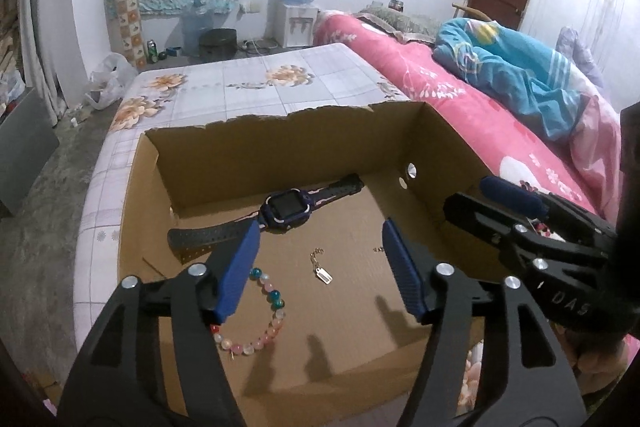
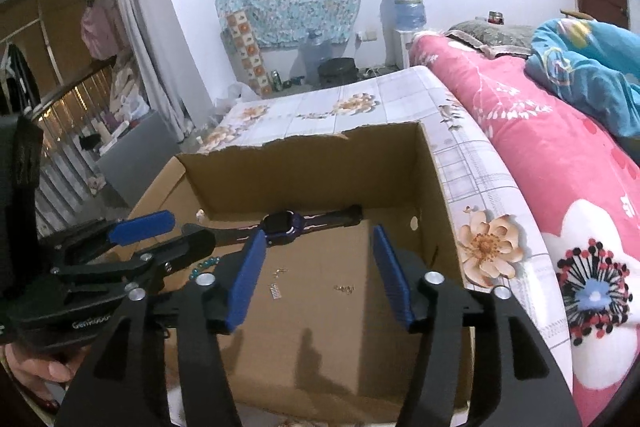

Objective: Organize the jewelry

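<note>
An open cardboard box (image 1: 280, 155) sits on the bed. On its floor lie a dark blue smartwatch (image 1: 286, 209) near the far wall, a pastel bead bracelet (image 1: 266, 323) at the front left, and a thin chain with a small tag (image 1: 322, 273) in the middle. My left gripper (image 1: 320, 229) hangs open over the box above the bracelet and chain, with nothing between its blue pads. My right gripper (image 2: 319, 233) is open too, over the box (image 2: 312, 179) with the watch (image 2: 280, 223) ahead and the chain's tag (image 2: 275, 291) below. The left arm hides most of the bracelet in the right wrist view.
The box rests on a bed sheet with a tile and flower print (image 1: 240, 87). A pink floral quilt (image 2: 540, 147) and a bundled blue blanket (image 1: 520, 67) lie to the right. The far box rim is torn. Bare concrete floor (image 1: 48, 195) is at the left.
</note>
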`<state>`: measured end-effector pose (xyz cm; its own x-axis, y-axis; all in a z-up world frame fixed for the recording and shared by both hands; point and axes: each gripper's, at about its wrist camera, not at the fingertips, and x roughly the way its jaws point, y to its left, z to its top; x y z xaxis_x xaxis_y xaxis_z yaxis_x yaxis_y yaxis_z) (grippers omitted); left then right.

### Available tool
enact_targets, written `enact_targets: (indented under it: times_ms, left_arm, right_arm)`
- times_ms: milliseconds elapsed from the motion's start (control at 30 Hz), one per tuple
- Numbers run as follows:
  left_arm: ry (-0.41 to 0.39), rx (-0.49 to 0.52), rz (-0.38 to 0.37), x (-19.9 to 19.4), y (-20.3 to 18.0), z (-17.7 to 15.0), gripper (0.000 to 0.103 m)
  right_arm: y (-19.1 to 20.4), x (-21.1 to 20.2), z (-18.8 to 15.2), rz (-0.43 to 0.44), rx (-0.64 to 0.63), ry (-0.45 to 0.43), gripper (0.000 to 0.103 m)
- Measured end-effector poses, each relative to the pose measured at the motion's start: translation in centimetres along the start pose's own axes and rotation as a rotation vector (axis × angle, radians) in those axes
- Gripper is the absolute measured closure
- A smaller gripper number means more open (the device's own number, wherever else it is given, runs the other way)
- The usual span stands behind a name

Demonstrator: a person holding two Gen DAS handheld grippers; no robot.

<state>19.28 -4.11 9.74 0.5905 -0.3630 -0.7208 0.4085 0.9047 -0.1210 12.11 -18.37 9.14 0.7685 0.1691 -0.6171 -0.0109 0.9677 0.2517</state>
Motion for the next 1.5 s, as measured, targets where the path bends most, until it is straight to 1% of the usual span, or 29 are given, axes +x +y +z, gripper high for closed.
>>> enact_targets:
  times_ms: [167,333,433,733,1067,1500]
  left_arm:
    - [-0.002,0.000,0.004,-1.2,-0.3,-0.5,0.035]
    - [-0.020,-0.030,-0.012,-2.7,0.0,-1.3,0.031]
    - [-0.017,-0.032,-0.010,-3.4,0.1,-1.9,0.031]
    - [-0.045,-0.044,-0.001,-5.8,0.3,-3.4,0.026]
    - [-0.050,-0.072,0.006,-7.1,0.7,-4.7,0.023]
    - [-0.051,-0.083,0.021,-8.1,0.8,-5.5,0.021]
  right_arm:
    - [0.1,-1.5,-0.4,0.009,0.013,-0.023,0.030]
    - [0.6,-2.7,-0.7,0.012,0.007,-0.042,0.022]
    - [1.0,-3.4,-0.9,0.017,-0.003,-0.052,0.020]
    - [1.8,-5.8,-1.2,0.023,-0.020,-0.096,0.015]
    - [2.5,-7.5,-2.0,0.024,-0.033,-0.107,0.009]
    - [3.1,-8.6,-2.6,0.033,-0.044,-0.118,0.008]
